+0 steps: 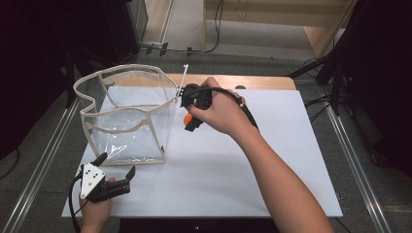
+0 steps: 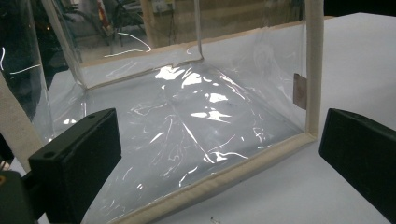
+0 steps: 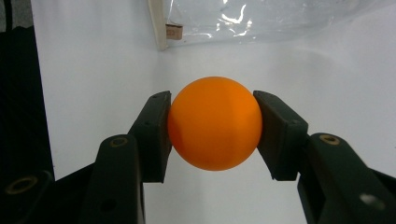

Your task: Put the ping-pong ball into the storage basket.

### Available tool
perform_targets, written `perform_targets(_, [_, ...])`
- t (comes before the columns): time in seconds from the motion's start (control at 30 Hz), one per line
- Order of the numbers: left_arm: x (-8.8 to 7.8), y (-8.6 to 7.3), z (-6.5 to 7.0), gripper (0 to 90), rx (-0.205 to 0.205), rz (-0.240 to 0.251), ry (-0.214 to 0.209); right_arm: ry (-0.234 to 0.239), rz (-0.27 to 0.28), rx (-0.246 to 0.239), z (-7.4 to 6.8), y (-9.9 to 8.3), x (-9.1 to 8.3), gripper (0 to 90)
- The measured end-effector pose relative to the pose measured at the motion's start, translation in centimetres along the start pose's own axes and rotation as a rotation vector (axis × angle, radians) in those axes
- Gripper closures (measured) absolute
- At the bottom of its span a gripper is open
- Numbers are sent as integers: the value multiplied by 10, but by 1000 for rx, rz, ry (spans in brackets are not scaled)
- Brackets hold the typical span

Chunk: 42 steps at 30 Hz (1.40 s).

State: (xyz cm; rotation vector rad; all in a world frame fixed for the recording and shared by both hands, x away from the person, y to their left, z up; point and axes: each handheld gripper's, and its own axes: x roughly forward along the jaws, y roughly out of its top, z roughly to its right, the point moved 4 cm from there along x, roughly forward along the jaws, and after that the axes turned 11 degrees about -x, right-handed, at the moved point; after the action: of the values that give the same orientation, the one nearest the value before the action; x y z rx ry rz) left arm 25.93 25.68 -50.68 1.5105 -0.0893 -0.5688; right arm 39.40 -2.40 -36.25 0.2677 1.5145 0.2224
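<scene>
An orange ball (image 3: 215, 122) sits pinched between the two black jaws of my right gripper (image 3: 214, 126), which is shut on it above the white sheet. From above, that right gripper (image 1: 188, 121) hovers just right of the clear bag, the orange ball (image 1: 187, 118) peeking out at its tip. The clear plastic bag (image 1: 127, 114) with cream edging stands open-topped at the left of the table. My left gripper (image 1: 116, 165) rests open at the bag's front corner. In the left gripper view the left gripper (image 2: 219, 154) has its jaws wide apart before the bag (image 2: 187, 116), touching nothing.
A white sheet (image 1: 272, 160) covers the wooden table (image 1: 262, 81). A white stick-like piece (image 1: 184, 76) rises by the bag's far right corner. Metal rails (image 1: 357, 165) run along both sides, with dark equipment and cables beyond.
</scene>
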Motion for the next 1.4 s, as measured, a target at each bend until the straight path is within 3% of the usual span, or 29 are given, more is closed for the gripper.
perform_targets(0.87, [-1, 1, 0, 0, 1, 12, -8, 0, 28, -11, 18, 27, -37, 475])
perform_targets(1.4, [-2, 1, -1, 0, 2, 13, -14, 10, 27, -25, 29, 45, -44, 476])
